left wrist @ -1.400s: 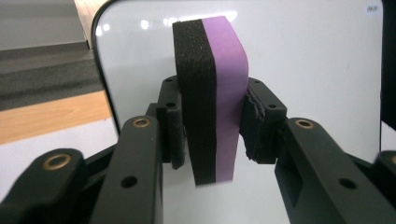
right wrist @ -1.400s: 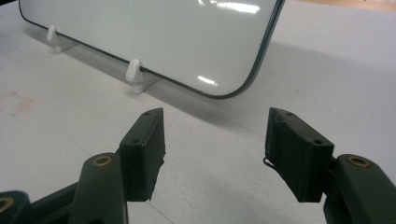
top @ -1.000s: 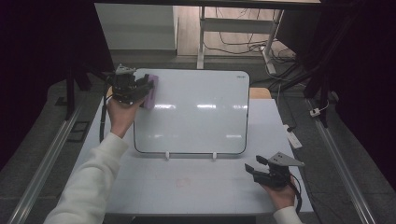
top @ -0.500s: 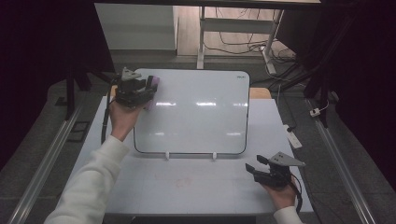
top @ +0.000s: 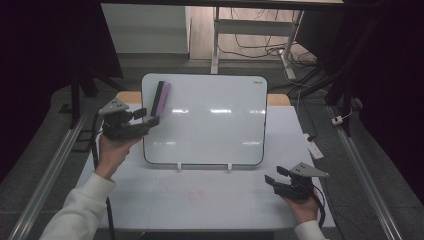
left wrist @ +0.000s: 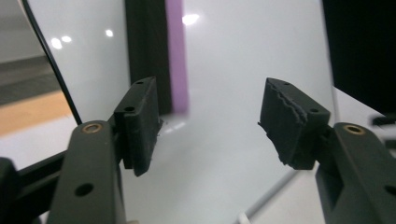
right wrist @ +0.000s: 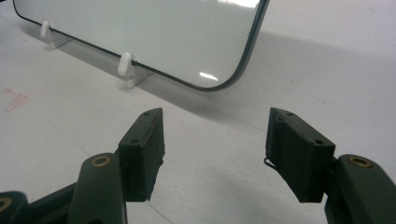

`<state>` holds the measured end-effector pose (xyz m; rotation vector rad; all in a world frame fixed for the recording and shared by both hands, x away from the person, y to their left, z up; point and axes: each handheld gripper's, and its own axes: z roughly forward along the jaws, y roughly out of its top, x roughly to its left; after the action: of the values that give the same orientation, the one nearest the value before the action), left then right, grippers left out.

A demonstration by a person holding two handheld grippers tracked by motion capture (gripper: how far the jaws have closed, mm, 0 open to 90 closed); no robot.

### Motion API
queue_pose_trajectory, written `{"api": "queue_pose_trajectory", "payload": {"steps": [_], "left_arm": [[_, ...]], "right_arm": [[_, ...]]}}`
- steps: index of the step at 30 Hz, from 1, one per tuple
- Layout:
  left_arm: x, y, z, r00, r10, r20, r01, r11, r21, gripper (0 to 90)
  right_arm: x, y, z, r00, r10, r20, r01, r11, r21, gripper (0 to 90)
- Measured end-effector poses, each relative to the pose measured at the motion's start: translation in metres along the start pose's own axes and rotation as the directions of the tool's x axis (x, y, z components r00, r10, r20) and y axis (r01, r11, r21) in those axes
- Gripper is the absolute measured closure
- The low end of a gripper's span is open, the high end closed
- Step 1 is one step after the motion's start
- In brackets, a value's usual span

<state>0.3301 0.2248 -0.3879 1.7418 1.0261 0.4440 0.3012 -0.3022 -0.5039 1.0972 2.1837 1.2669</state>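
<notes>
A whiteboard [top: 210, 120] stands tilted on two small white feet on the white table [top: 200, 200]. A black and purple eraser [top: 161, 98] sticks upright near the board's top left corner. My left gripper [top: 147, 118] hovers open just below and left of the eraser, apart from it. In the left gripper view its jaws [left wrist: 212, 116] are spread, and the eraser [left wrist: 161, 51] lies beyond them on the board [left wrist: 243, 56]. My right gripper [top: 275, 176] rests open and empty near the table's front right. Its own view shows the gripper [right wrist: 215, 144] facing the board's lower corner [right wrist: 140, 28] and a foot [right wrist: 125, 65].
A small white object [top: 314, 149] lies at the table's right edge. Metal rails run along both sides of the table. Behind the board are desk legs [top: 216, 35] and floor cables. A faint red mark [right wrist: 14, 100] stains the table in front of the board.
My left gripper let go of the eraser, which stays on the board. The gripper pulled back down and to the left. The right gripper has not moved.
</notes>
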Motion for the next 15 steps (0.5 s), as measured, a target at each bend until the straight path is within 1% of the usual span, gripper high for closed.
{"api": "queue_pose_trajectory", "payload": {"steps": [1, 2, 4, 5, 7, 9, 12, 15], "left_arm": [[-0.001, -0.007, -0.002, 0.9999, 0.005, 0.011, -0.005, 1.0, 0.007, 36.9], [-0.003, -0.013, -0.004, 0.9997, 0.013, 0.018, -0.014, 0.9996, 0.025, 36.1], [-0.005, -0.028, -0.008, 0.9993, 0.018, 0.032, -0.02, 0.9986, 0.048, 34.4], [-0.006, -0.036, -0.01, 0.9989, 0.015, 0.044, -0.017, 0.9978, 0.064, 33.4], [-0.007, -0.051, -0.014, 0.9979, -0.006, 0.064, 0.0, 0.9961, 0.088, 31.9], [-0.009, -0.066, -0.019, 0.9964, -0.021, 0.082, 0.012, 0.9944, 0.105, 31.1], [-0.013, -0.085, -0.024, 0.9962, -0.027, 0.083, 0.015, 0.9905, 0.137, 30.2], [-0.017, -0.101, -0.025, 0.9958, -0.032, 0.086, 0.017, 0.9853, 0.17, 28.4]], "right_arm": [[0.0, 0.0, 0.0, 1.0, -0.004, -0.001, 0.004, 1.0, 0.002, 36.8], [-0.001, 0.0, 0.0, 1.0, -0.008, -0.005, 0.008, 1.0, 0.004, 36.8], [-0.002, 0.0, 0.0, 0.9998, -0.013, -0.017, 0.013, 1.0, 0.004, 36.9], [-0.002, 0.001, 0.0, 0.9996, -0.016, -0.023, 0.016, 1.0, 0.005, 36.9], [-0.004, 0.001, -0.001, 0.9993, -0.02, -0.032, 0.02, 1.0, 0.002, 36.9], [-0.004, 0.002, -0.002, 0.9988, -0.028, -0.039, 0.028, 1.0, -0.001, 36.9], [-0.003, 0.003, -0.003, 0.998, -0.046, -0.044, 0.046, 0.999, -0.005, 36.9], [-0.001, 0.005, -0.003, 0.9972, -0.064, -0.038, 0.064, 0.998, -0.005, 36.8]]}}
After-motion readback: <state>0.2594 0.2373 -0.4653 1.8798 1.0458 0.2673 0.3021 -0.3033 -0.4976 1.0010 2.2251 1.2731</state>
